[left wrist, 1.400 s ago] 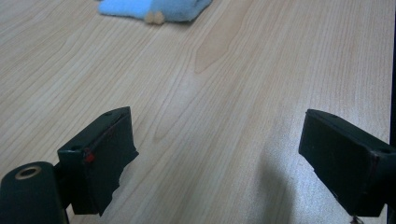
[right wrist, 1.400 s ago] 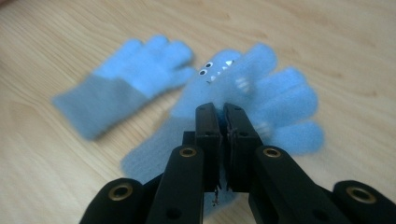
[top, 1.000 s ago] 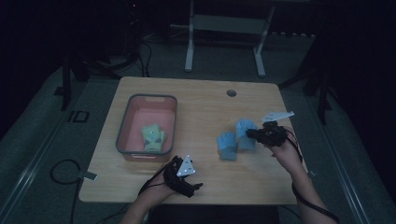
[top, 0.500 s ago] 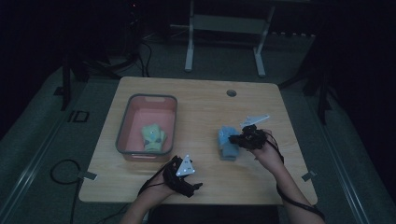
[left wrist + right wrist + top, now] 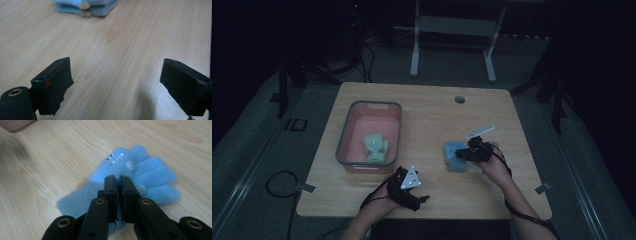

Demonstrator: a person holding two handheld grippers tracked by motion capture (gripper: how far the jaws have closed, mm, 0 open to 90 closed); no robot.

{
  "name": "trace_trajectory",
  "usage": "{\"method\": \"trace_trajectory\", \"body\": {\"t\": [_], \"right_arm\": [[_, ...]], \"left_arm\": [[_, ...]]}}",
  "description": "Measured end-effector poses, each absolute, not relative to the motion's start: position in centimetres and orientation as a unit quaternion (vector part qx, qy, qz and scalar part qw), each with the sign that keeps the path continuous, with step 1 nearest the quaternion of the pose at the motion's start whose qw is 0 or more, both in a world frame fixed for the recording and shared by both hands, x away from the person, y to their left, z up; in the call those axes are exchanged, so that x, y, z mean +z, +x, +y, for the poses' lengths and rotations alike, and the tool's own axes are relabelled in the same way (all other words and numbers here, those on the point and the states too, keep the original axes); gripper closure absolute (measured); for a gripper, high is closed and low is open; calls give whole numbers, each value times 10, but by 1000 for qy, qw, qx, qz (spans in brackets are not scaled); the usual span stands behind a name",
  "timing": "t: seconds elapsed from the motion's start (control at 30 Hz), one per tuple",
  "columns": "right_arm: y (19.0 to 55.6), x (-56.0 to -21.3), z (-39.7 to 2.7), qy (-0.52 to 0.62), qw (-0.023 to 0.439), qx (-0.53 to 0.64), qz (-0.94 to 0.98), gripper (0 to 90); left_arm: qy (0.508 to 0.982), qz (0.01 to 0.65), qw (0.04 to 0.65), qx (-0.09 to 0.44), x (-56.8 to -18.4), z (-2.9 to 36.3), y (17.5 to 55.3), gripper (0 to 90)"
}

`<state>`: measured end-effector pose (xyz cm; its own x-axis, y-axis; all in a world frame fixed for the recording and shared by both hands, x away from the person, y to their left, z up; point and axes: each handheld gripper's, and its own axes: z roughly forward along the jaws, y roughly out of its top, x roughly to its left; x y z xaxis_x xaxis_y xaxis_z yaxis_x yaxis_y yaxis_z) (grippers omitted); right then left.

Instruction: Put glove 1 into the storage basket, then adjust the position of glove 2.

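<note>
A blue glove (image 5: 150,177) with a small cartoon face lies flat on the wooden table (image 5: 427,120). My right gripper (image 5: 118,180) is shut on its cuff end. In the high view this gripper (image 5: 468,152) sits at the right edge of the blue glove (image 5: 455,156), right of the table's middle. The left gripper view shows two blue gloves (image 5: 95,7) stacked one on the other, far ahead. My left gripper (image 5: 116,75) is open over bare wood with nothing between its jaws. In the high view it (image 5: 414,192) rests near the front edge.
A pink bin with a grey rim (image 5: 343,145) stands on the left half of the table and holds a pale green glove (image 5: 376,146). A round cable hole (image 5: 459,99) is near the back edge. A white desk frame (image 5: 452,30) stands beyond the table.
My right gripper has come left and down with its blue glove, laying it on the other blue glove. The left gripper has stayed still.
</note>
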<state>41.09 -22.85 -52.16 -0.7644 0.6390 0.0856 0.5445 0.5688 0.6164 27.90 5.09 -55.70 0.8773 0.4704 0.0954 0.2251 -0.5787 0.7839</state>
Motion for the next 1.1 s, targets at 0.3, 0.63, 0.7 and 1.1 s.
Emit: {"method": "trace_trajectory", "body": {"t": [0.3, 0.63, 0.7, 1.1], "right_arm": [[411, -528, -225, 330, 75, 313, 887, 800], [400, -506, -243, 323, 102, 341, 877, 519], [397, -502, -249, 324, 105, 348, 873, 512], [397, -485, -275, 328, 119, 370, 861, 531]], "left_arm": [[882, 203, 403, 133, -555, 42, 277, 108], [894, 194, 388, 114, -555, 35, 276, 124], [893, 188, 395, 111, -553, 34, 276, 124], [895, 157, 401, 115, -545, 19, 281, 141]]}}
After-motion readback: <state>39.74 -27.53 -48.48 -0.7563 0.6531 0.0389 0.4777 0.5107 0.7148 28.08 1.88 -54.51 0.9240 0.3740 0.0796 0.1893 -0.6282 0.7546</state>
